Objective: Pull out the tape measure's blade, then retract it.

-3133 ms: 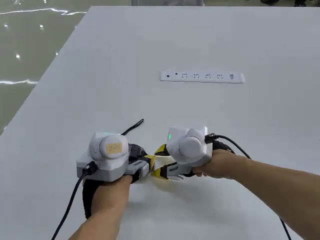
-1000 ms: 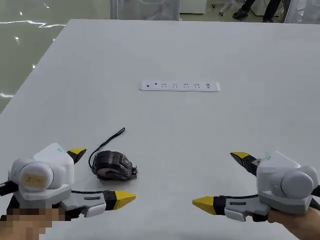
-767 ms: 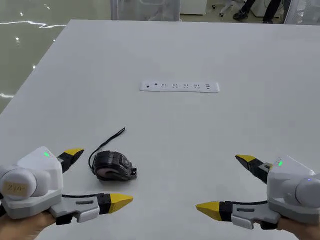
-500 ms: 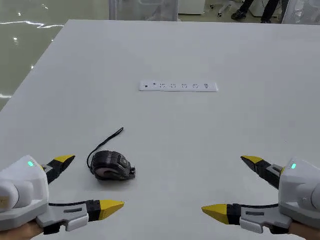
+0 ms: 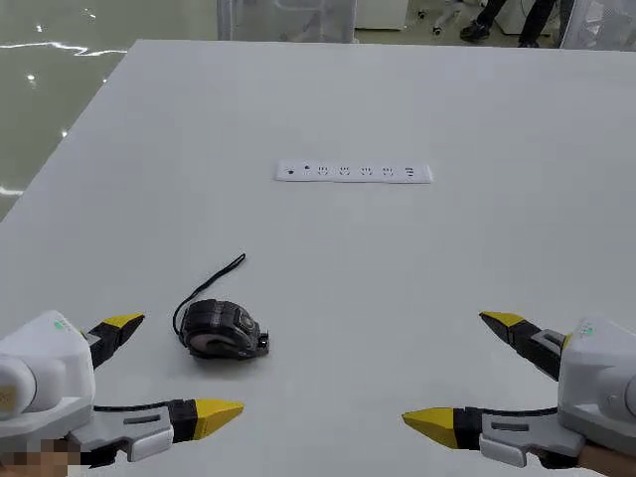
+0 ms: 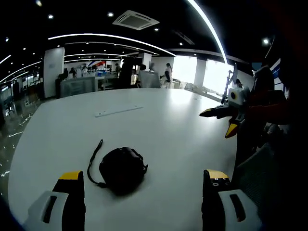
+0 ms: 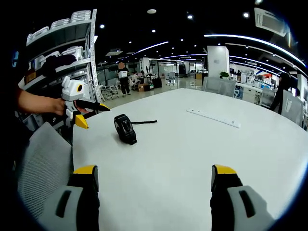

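The black tape measure (image 5: 221, 330) lies on the white table (image 5: 328, 99) with its wrist strap (image 5: 217, 278) trailing away; no blade shows out of it. In the left gripper view the tape measure (image 6: 122, 169) sits just ahead of the wide-apart jaws. My left gripper (image 5: 169, 370) is open at the near left, a little short of it. My right gripper (image 5: 465, 373) is open at the near right, well apart from the tape measure (image 7: 125, 128). The left gripper (image 7: 89, 113) appears in the right gripper view, and the right gripper (image 6: 219, 120) in the left gripper view.
A white power strip (image 5: 353, 172) lies across the middle of the table, beyond both grippers. The table's left edge (image 5: 60, 149) drops to a glossy floor. Grey chairs stand close to the table's near side (image 7: 41, 159).
Earlier both grippers were close together on the tape measure with the blade between them. Now it lies free on the table. Over the last second both grippers drew back slightly toward me.
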